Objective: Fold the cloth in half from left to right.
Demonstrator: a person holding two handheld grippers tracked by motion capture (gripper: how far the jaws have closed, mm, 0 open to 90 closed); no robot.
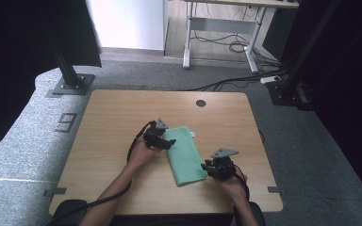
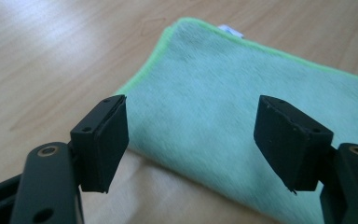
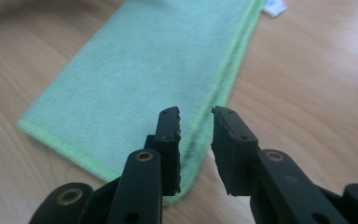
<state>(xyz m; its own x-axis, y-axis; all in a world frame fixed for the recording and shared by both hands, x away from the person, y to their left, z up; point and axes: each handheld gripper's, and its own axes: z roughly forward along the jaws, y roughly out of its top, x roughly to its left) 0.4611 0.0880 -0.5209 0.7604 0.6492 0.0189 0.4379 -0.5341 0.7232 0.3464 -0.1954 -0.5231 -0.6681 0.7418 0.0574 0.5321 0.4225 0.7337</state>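
One folded green cloth (image 1: 185,155), one wooden table (image 1: 113,122), two tongs.

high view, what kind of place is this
Probably a lab or office recording station: a wooden table on grey carpet, black frame posts bolted beside it, and a desk with loose cables behind.

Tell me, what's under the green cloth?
The green cloth lies folded flat on the wooden table, which shows all around it. A small white tag pokes out at one corner. Anything between its folded layers is covered.
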